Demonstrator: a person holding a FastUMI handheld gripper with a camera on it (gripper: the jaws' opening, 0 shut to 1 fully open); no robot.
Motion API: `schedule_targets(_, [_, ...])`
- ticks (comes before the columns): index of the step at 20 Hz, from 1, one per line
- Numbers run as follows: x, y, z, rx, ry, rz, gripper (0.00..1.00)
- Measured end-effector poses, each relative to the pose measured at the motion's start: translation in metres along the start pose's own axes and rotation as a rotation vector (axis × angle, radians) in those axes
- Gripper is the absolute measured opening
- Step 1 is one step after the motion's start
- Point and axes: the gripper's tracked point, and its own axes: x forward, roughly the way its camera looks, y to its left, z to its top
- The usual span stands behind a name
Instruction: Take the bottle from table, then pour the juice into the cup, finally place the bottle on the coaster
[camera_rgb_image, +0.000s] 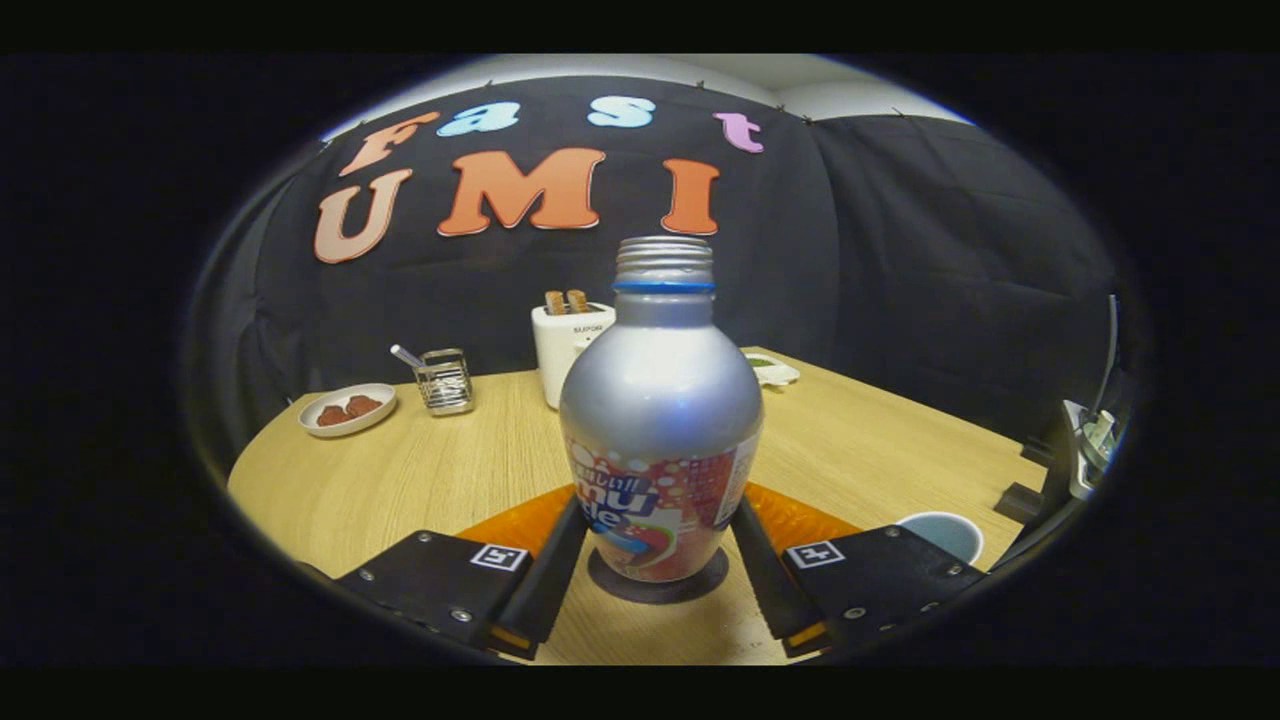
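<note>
A silver bottle (660, 400) with a colourful label and an uncapped threaded neck stands upright on a dark round coaster (690, 588). My gripper (657, 510) has the bottle between its two black fingers (552, 575), and each finger touches one side of the label band, so it is shut on the bottle. A light blue cup (942, 534) stands on the table just right of the right finger, partly hidden behind it. An orange mat (800, 520) lies under and behind the bottle.
On the wooden table (450, 470) beyond the bottle stand a white toaster (566, 345) holding toast, a wire holder (444, 380) with a spoon, a small plate (347, 409) of brown food and another small dish (775, 371). The table's edge lies at right.
</note>
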Motion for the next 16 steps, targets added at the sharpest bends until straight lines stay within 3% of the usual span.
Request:
schedule_targets(7, [0.012, 0.008, -0.027, -0.029, 0.055, -0.001, 0.79])
schedule_targets(15, [0.007, 0.004, -0.025, 0.006, 0.044, -0.006, 0.82])
schedule_targets(16, [0.005, 0.002, -0.025, 0.002, 0.044, -0.009, 0.86])
